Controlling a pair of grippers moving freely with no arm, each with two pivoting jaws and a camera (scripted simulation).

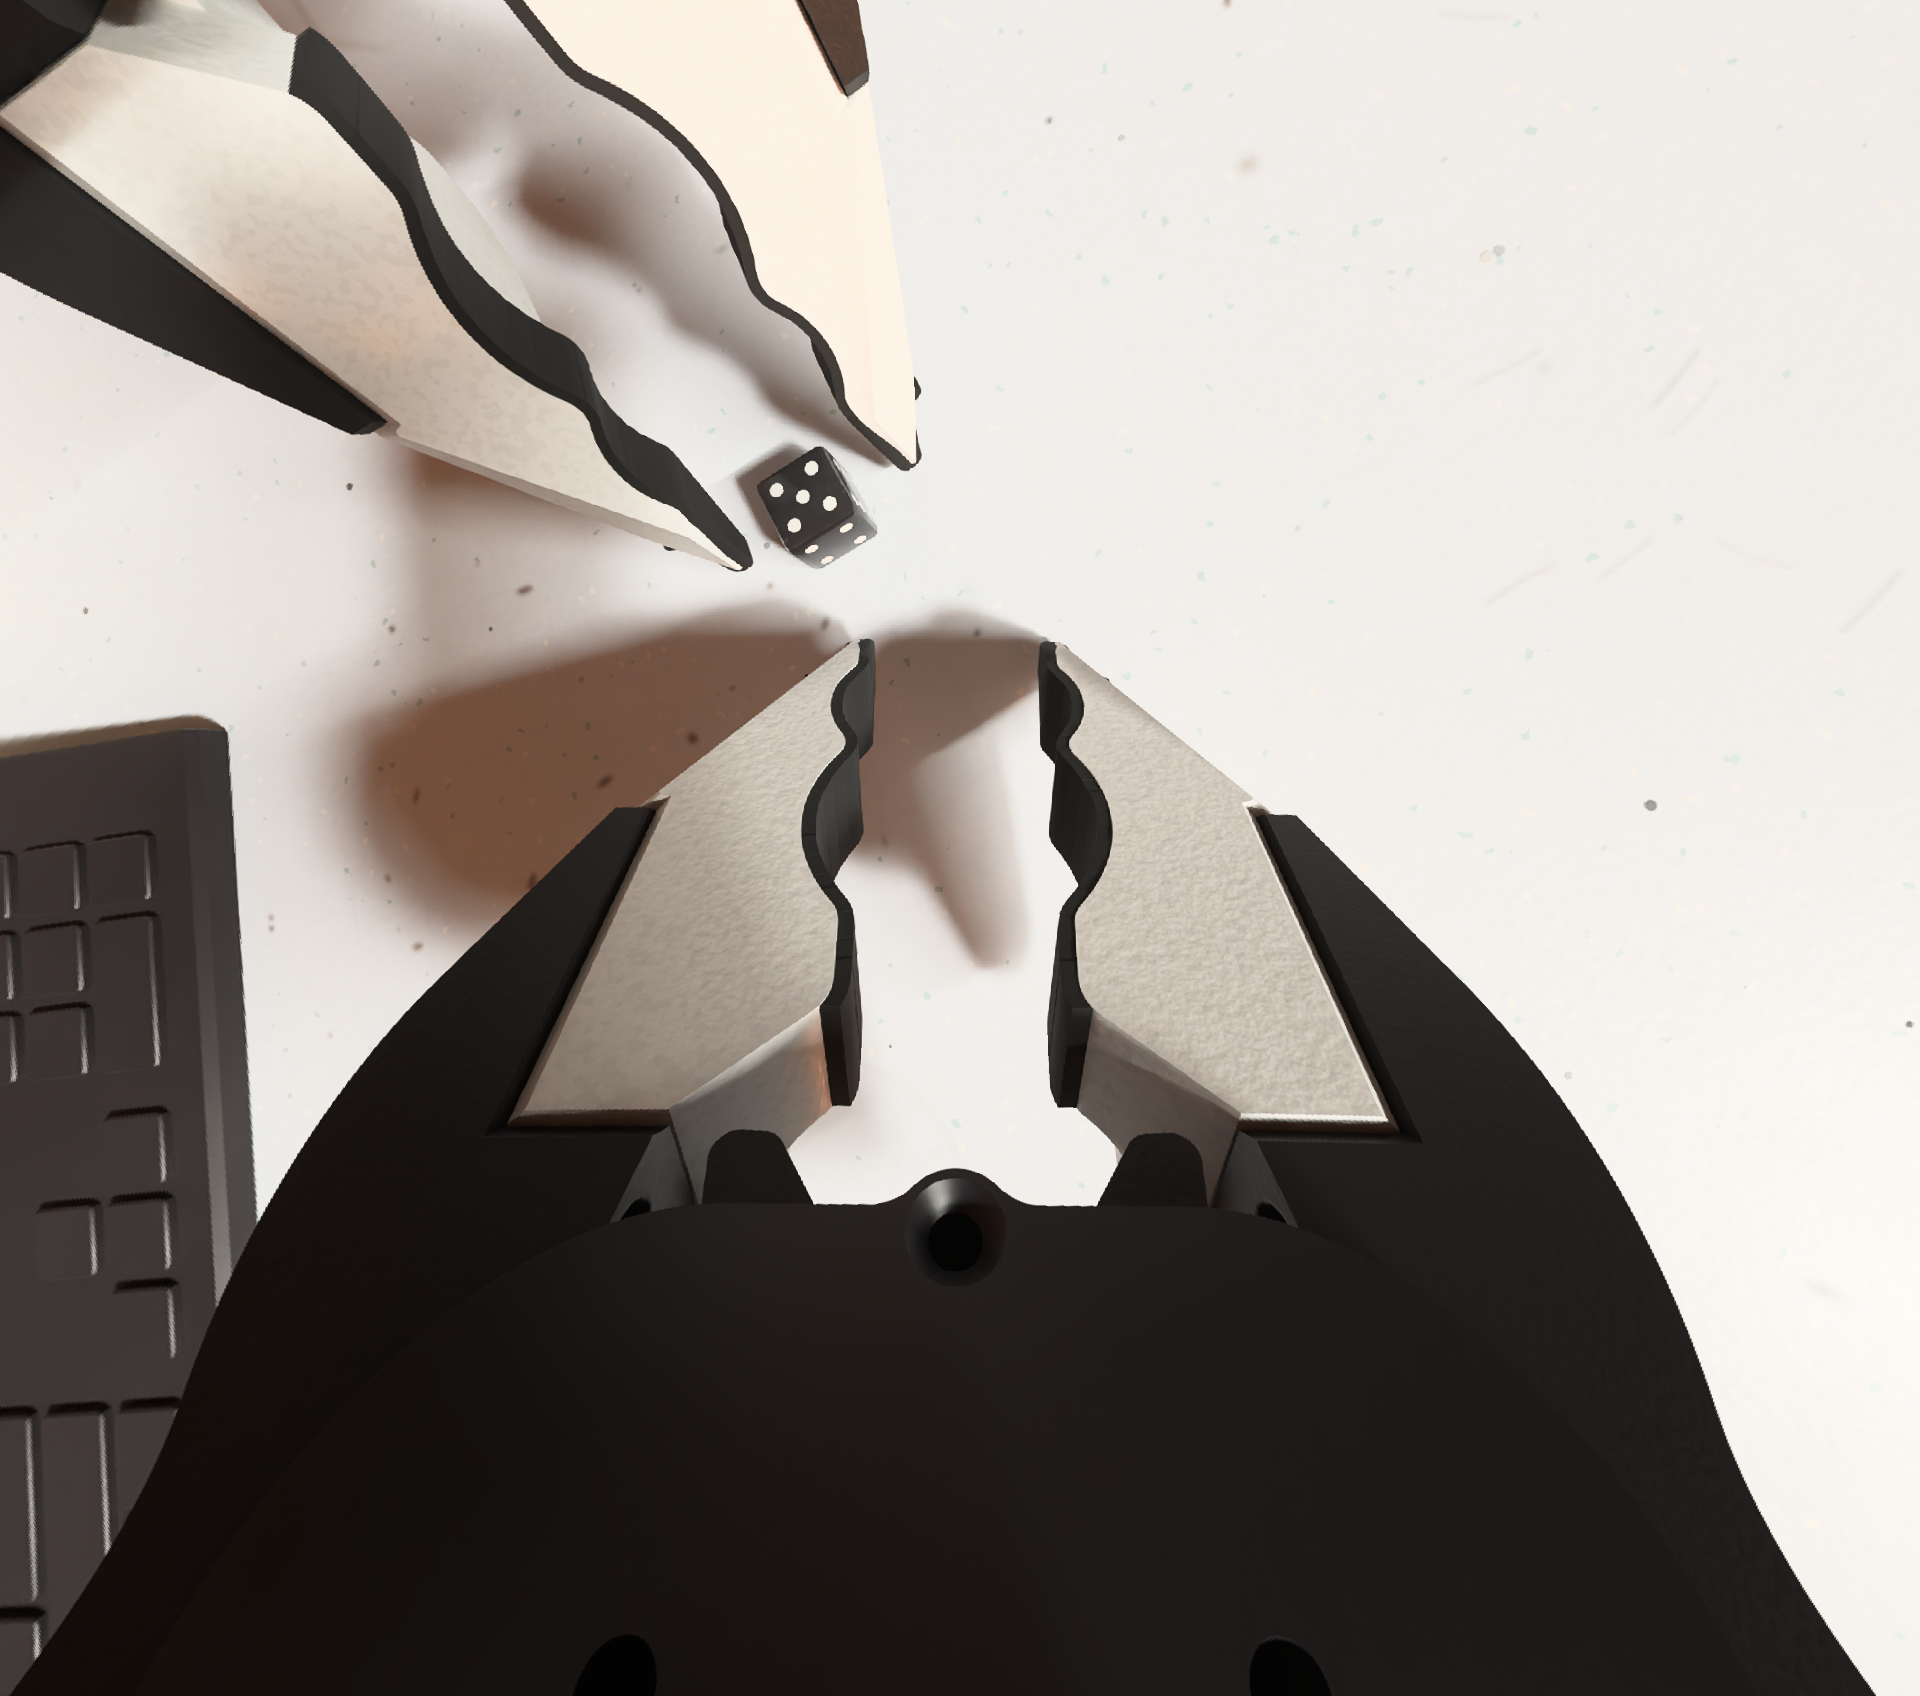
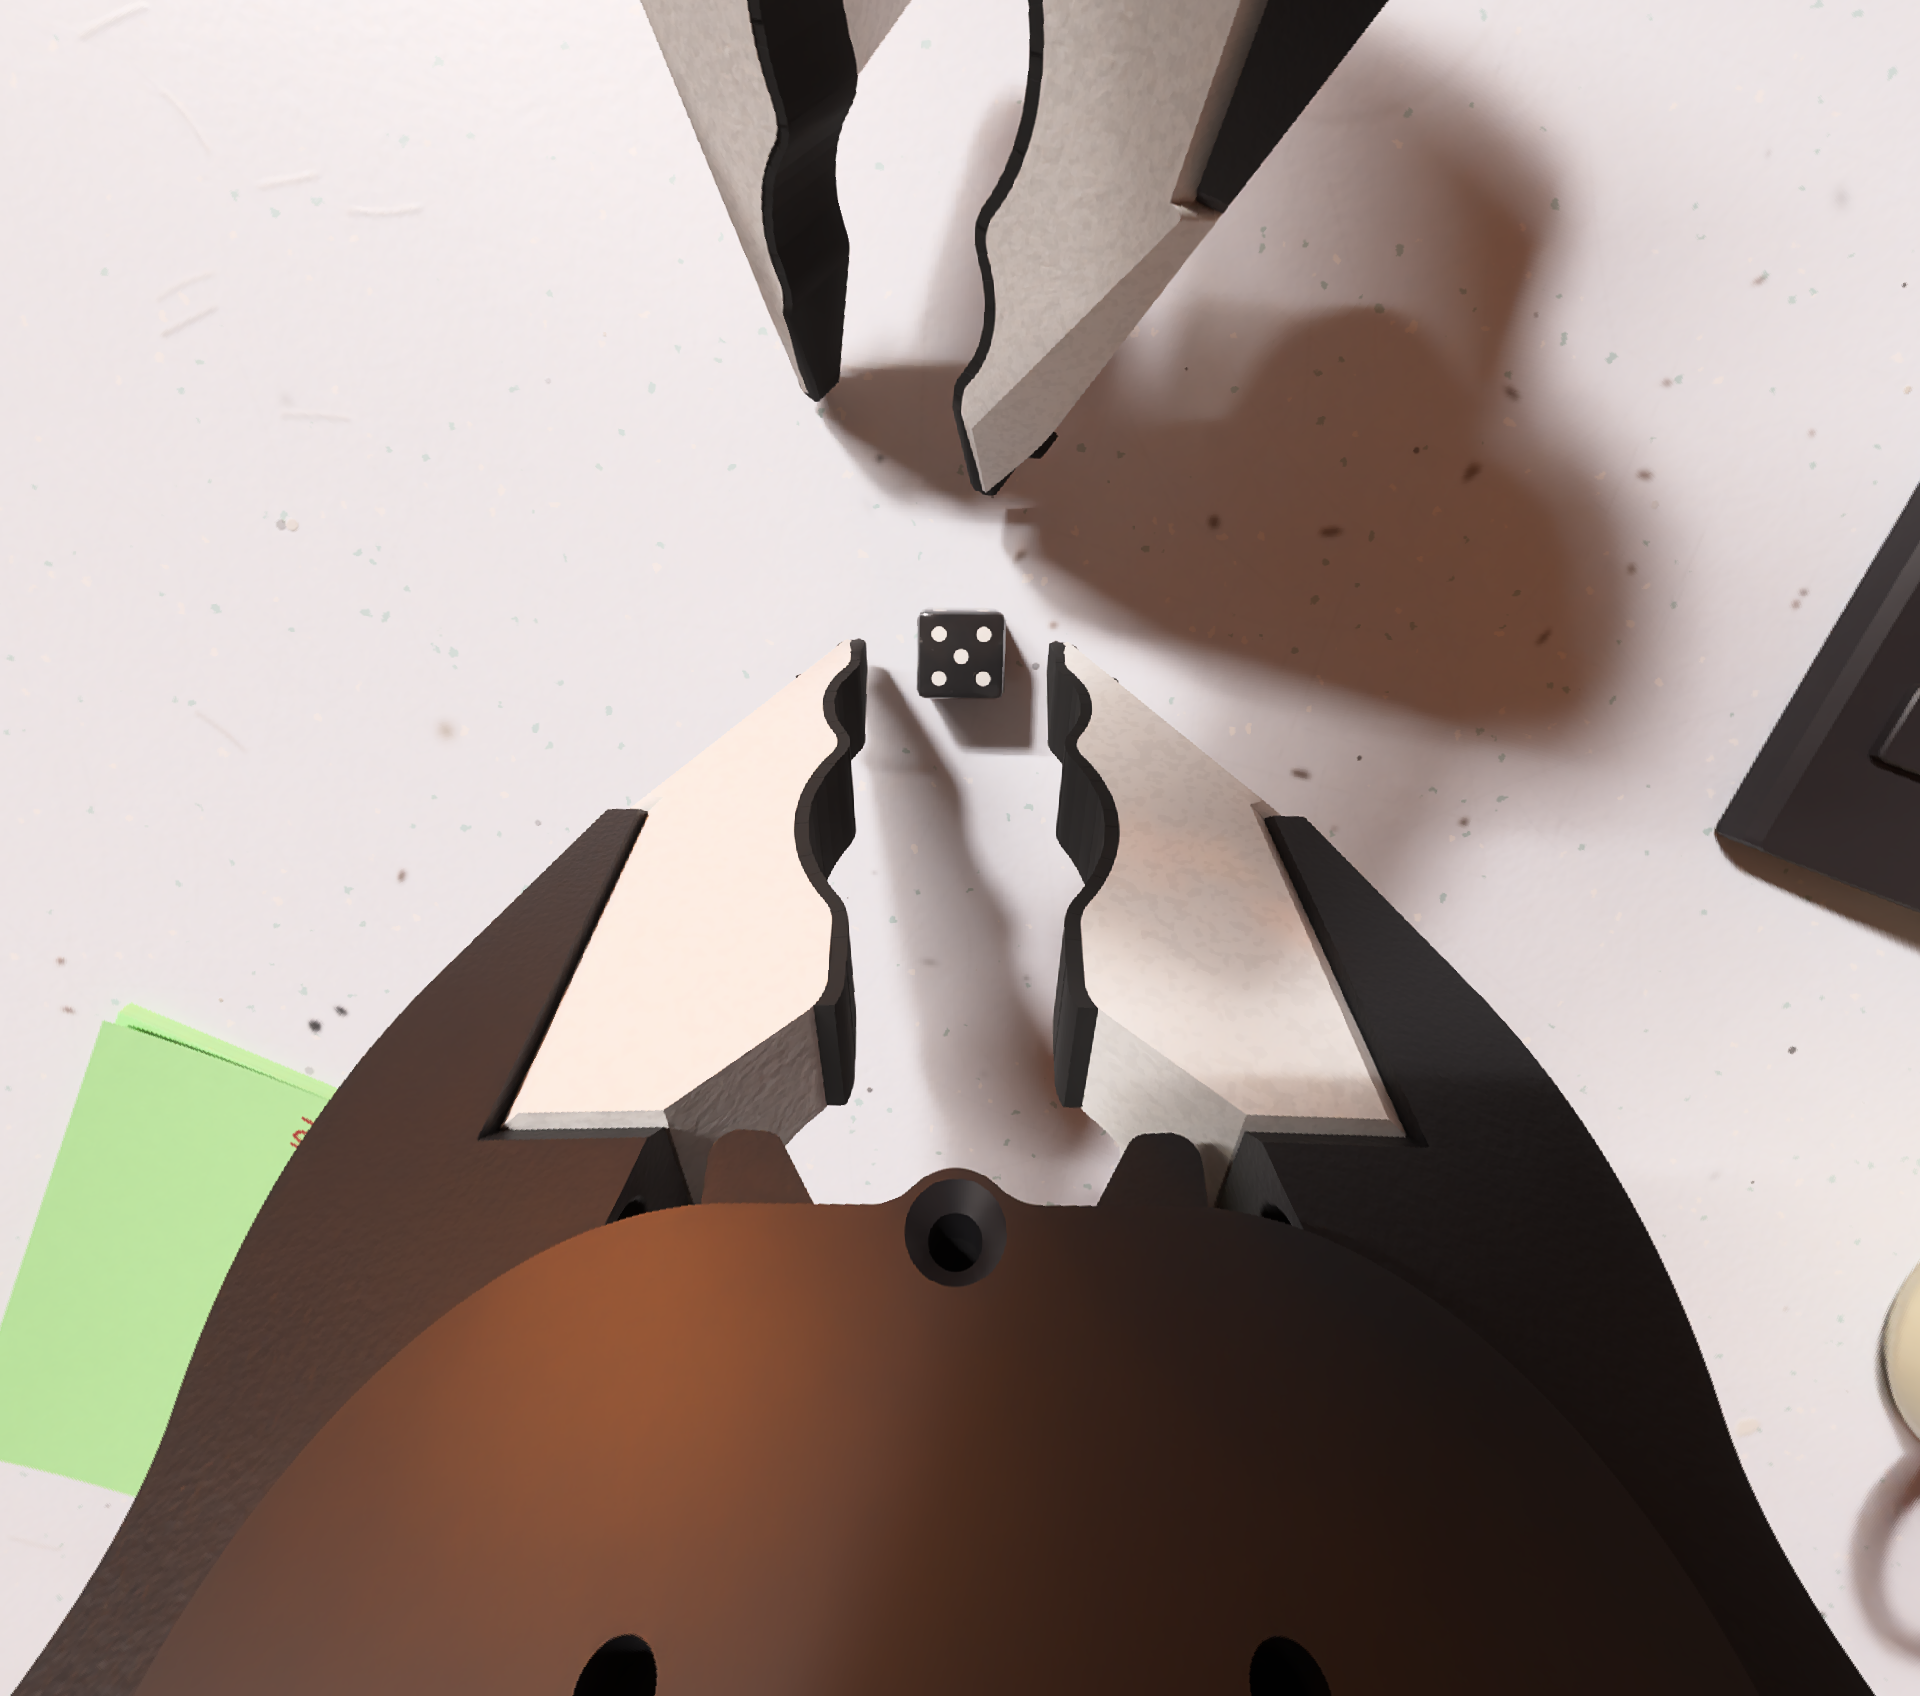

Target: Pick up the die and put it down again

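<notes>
A small black die (image 2: 960, 655) with white pips lies on the white speckled tabletop, five pips up. My right gripper (image 2: 956, 647) is open, and the die sits between its fingertips with a gap on each side. In the left wrist view the die (image 1: 814, 510) lies between the right gripper's (image 1: 826, 512) tips, just ahead and left of my left gripper (image 1: 956, 647), which is open and empty. The left gripper (image 2: 896, 441) shows in the right wrist view, pointing at the die from the far side.
A dark keyboard (image 1: 104, 1075) lies at the left in the left wrist view; its corner (image 2: 1839, 753) shows at the right in the right wrist view. A green paper (image 2: 135, 1231) lies at lower left there. A cream round object (image 2: 1899, 1366) sits at the right edge.
</notes>
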